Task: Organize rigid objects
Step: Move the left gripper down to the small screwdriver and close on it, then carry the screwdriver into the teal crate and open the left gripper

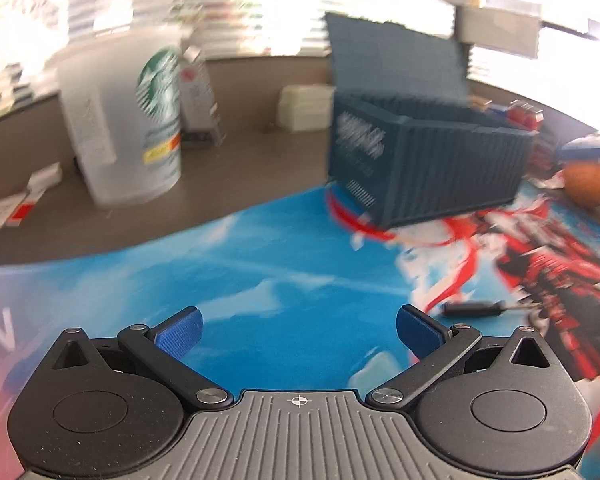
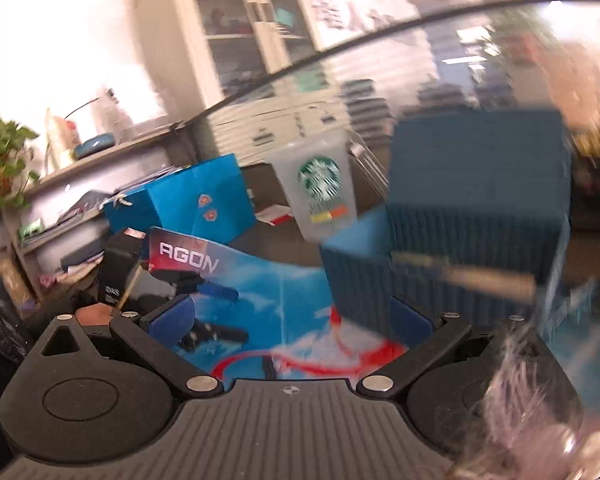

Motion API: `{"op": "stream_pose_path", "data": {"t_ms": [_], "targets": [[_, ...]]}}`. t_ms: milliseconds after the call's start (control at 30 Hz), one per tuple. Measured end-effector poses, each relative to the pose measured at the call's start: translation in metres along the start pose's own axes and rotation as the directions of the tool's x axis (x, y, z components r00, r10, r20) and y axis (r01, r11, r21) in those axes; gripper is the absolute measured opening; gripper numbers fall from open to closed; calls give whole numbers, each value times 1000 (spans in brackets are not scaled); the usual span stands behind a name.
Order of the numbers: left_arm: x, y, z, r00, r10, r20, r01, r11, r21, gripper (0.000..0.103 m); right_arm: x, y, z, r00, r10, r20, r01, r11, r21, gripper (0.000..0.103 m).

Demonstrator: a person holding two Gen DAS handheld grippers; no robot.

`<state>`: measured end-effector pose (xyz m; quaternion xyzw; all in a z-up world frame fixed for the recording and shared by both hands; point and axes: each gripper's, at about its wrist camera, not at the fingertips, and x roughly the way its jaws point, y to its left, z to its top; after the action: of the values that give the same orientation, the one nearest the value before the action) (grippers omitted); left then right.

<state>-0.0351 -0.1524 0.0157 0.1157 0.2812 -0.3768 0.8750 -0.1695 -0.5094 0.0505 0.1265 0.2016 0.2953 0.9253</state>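
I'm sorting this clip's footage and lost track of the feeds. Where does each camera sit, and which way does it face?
Left wrist: on the left gripper, low over the printed mat, facing the blue crate and Starbucks cup; its open blue fingers show.
Right wrist: on the right gripper, close to the crate, cup behind; open fingers show.
Shared: crate, cup, mat.

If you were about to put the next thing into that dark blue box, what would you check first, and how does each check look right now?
1. Left gripper empty and open: ok.
2. Right gripper open: ok.
3. Blue box lid up: ok.
4. Black tool lying on the mat, free to grab: ok.
5. Starbucks cup standing apart from the box: ok.
6. Room left inside the box: cannot tell.
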Motion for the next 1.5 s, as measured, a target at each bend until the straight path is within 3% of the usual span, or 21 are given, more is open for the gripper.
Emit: {"op": "stream_pose_path", "data": {"t_ms": [133, 233, 333, 433, 533, 633, 767, 900, 1033, 1100, 1300, 1400, 1500], "targets": [[-8, -28, 14, 989, -144, 40, 137, 979, 151, 103, -9, -6, -24, 999, -7, 32, 4, 997, 74, 103], [-4, -50, 17, 964, -265, 23, 244, 914, 324, 103, -12, -8, -33, 998, -7, 59, 0, 994, 109, 103], [8, -63, 20, 931, -362, -47, 351, 851, 391, 102, -13, -10, -38, 997, 2, 78, -12, 991, 135, 103], [23, -68, 24, 910, -396, -122, 411, 831, 374, 96, -14, -10, -42, 997, 2, 79, -13, 990, 140, 103], [35, -70, 26, 908, -388, -160, 420, 832, 363, 94, -17, -12, -46, 996, 11, 94, -25, 988, 150, 103], [42, -71, 25, 893, -407, -194, 451, 811, 372, 93, -19, -15, -49, 994, 8, 112, -27, 986, 167, 103], [44, -69, 23, 876, -426, -226, 483, 784, 391, 75, -19, -20, -53, 993, 5, 120, -28, 981, 193, 103], [41, -62, 26, 881, -422, -216, 474, 793, 383, 42, -14, -22, -56, 994, 4, 113, -27, 978, 205, 103], [39, -58, 26, 882, -420, -212, 471, 796, 381, 34, -11, -25, -56, 992, 15, 123, -44, 969, 241, 103], [36, -60, 25, 878, -427, -216, 478, 784, 395, 24, -10, -26, -57, 993, 6, 114, -36, 966, 256, 103], [27, -67, 20, 876, -426, -226, 482, 764, 428, 12, -10, -36, -60, 993, -12, 116, -25, 950, 311, 103], [23, -68, 17, 880, -418, -224, 474, 773, 422, 9, -10, -38, -61, 993, -17, 117, -22, 946, 325, 103], [19, -70, 13, 896, -394, -205, 444, 793, 416, 8, -10, -38, -61, 994, -21, 109, -17, 942, 335, 103]]}}
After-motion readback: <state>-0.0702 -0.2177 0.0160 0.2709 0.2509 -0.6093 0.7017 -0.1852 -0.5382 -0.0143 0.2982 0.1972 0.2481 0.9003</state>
